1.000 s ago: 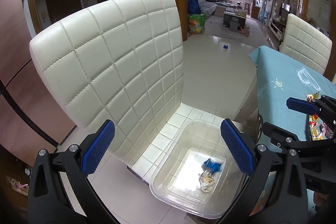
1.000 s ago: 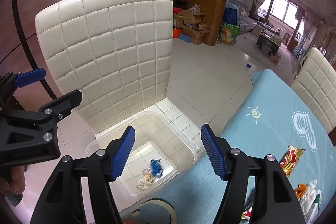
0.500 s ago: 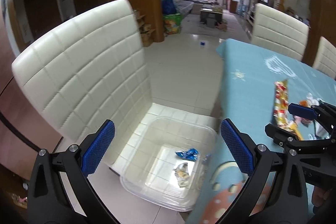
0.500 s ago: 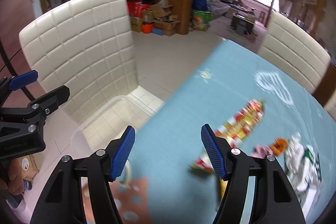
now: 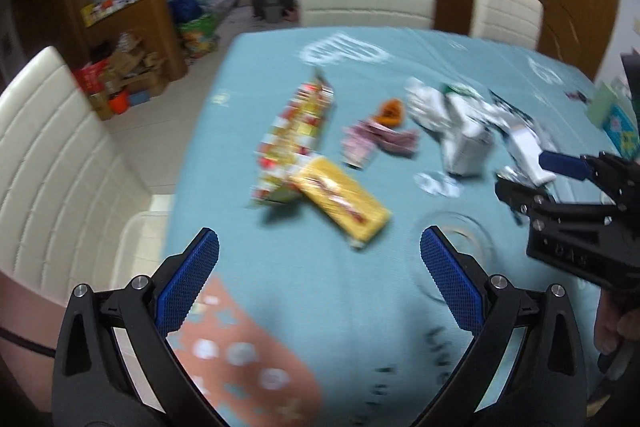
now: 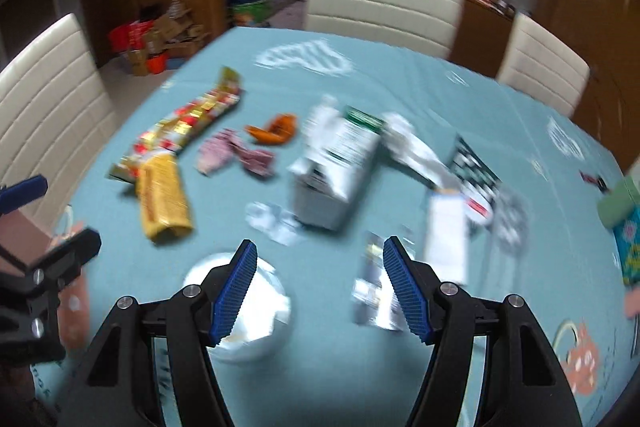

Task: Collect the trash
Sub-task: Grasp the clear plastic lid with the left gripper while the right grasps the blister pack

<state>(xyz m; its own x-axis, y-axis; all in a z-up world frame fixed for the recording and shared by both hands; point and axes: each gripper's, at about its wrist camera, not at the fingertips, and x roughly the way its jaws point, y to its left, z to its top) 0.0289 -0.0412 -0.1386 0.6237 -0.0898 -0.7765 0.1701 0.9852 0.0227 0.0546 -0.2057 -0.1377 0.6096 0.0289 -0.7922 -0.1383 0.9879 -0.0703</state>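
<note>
- Trash lies scattered on the teal table (image 6: 360, 75): yellow packet (image 6: 163, 202), long red-gold wrapper (image 6: 188, 123), pink wrapper (image 6: 236, 154), orange scrap (image 6: 275, 129), crushed carton (image 6: 336, 171), white papers (image 6: 444, 215), foil bits (image 6: 272, 219).
- Silver lid-like disc (image 6: 240, 311) sits nearest the right gripper, partly behind its left finger; what it is I can't tell, blur is heavy.
- Right gripper (image 6: 320, 287): jaws wide apart, nothing held, hovering above the near table edge between the disc and a foil piece (image 6: 372, 291).
- Left gripper (image 5: 320, 279): jaws wide apart, empty, over bare cloth; yellow packet (image 5: 340, 201) is just ahead of it.
- Only a clear bin's edge (image 5: 138, 247) shows, at the table's left side by the white chair (image 5: 52, 155).
- Step, as I judge it: reaching for the next piece; most trash is not yet collected.
- Next move likely calls for lowering one gripper over a single item, the yellow packet for the left or the foil for the right, straddling it and closing; flat wrappers may need an edge pinch.
- Risk: thin foil could slip out.
</note>
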